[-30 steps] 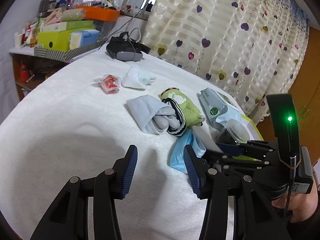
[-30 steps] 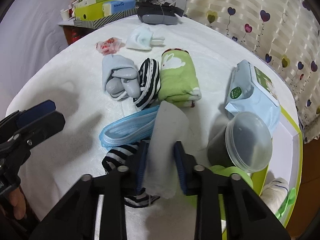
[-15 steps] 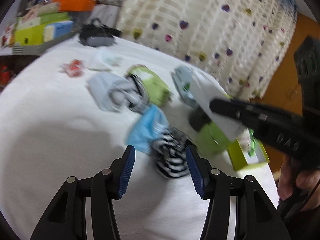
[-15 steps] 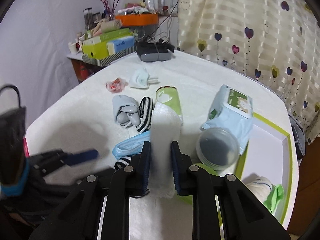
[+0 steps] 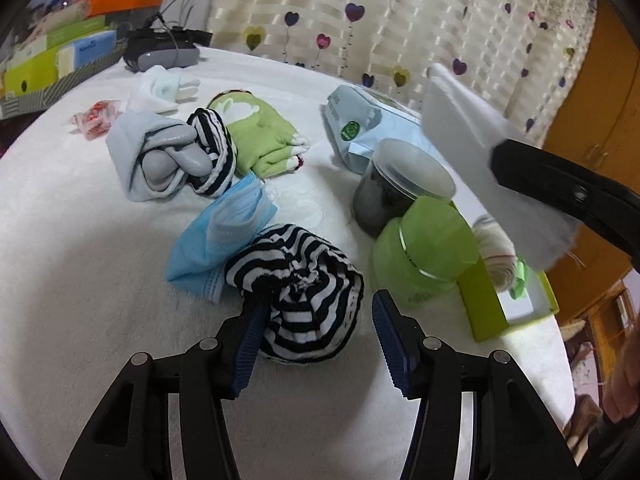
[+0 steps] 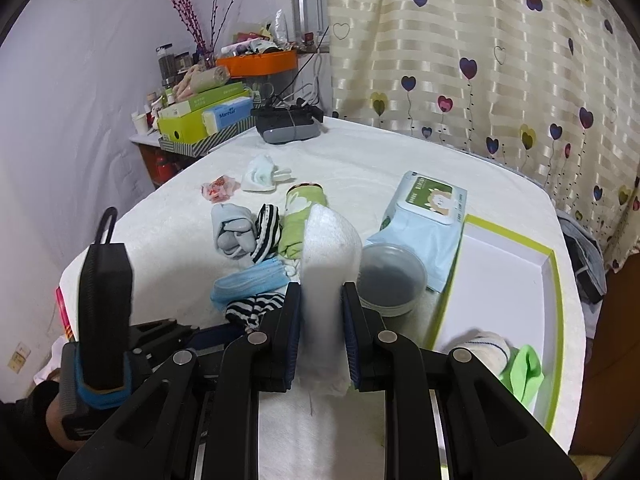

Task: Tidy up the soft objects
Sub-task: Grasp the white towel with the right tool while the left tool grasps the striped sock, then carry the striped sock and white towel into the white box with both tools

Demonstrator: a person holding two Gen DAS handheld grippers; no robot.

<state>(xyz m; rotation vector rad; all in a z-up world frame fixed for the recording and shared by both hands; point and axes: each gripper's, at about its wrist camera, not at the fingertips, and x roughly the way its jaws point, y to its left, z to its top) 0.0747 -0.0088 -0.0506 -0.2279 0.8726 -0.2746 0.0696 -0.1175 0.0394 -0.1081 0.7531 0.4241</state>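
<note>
A black-and-white striped sock bundle (image 5: 304, 304) lies on the white tablecloth between the fingers of my left gripper (image 5: 318, 308). That gripper is open; its left pad sits against the sock and the right pad stands clear. My right gripper (image 6: 320, 292) is shut on a white folded cloth (image 6: 326, 248) and holds it above the table. In the left wrist view the same cloth (image 5: 468, 128) hangs over the green-rimmed box (image 5: 480, 312). A blue face mask (image 5: 224, 232) touches the striped bundle.
Grey socks (image 5: 160, 160), another striped sock (image 5: 212, 152), a green cloth (image 5: 260, 136) and a white sock (image 5: 160, 88) lie further back. A wipes pack (image 5: 360, 124), dark jar (image 5: 396, 184) and green jar (image 5: 424, 252) stand beside the box (image 6: 508, 280), which holds a cream sock (image 6: 484, 348).
My left gripper moved forward and right until it straddled the striped sock bundle. My right gripper rose with the white cloth, off the mask and the bundle.
</note>
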